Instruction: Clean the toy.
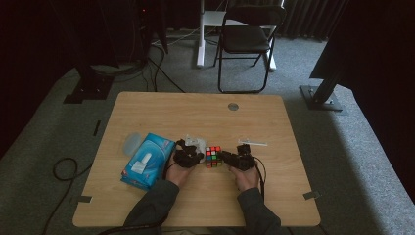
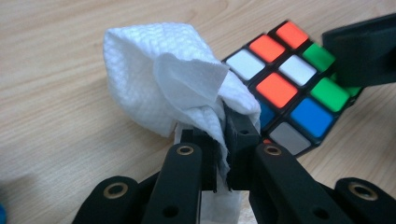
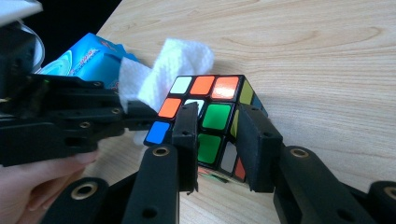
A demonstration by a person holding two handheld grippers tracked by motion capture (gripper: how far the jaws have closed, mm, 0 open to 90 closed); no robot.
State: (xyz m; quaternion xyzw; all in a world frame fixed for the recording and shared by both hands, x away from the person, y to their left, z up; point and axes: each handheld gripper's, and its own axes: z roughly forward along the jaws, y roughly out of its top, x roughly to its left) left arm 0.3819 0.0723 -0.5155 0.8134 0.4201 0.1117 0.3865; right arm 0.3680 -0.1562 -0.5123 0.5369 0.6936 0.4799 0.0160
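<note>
A scrambled Rubik's cube [image 1: 213, 156] sits on the wooden table [image 1: 161, 112] between my two grippers. My left gripper [image 2: 224, 126] is shut on a crumpled white tissue [image 2: 159, 79], which bulges above its jaws and rests against the cube [image 2: 289, 88]. My right gripper [image 3: 217, 126] is shut on the cube [image 3: 210, 112], with one pad on each side of its near corner. In the right gripper view the tissue [image 3: 177, 70] touches the cube's left side and the left gripper [image 3: 84, 126] reaches in from the left. In the high view the left gripper [image 1: 188, 156] and right gripper [image 1: 237, 159] flank the cube.
A blue tissue pack [image 1: 147, 161] lies left of the left hand, with a clear plastic piece [image 1: 131, 143] beside it. A thin white strip [image 1: 252, 143] lies just behind the right gripper. A round grommet [image 1: 233, 106] sits near the table's far edge. A folding chair [image 1: 247, 39] stands beyond.
</note>
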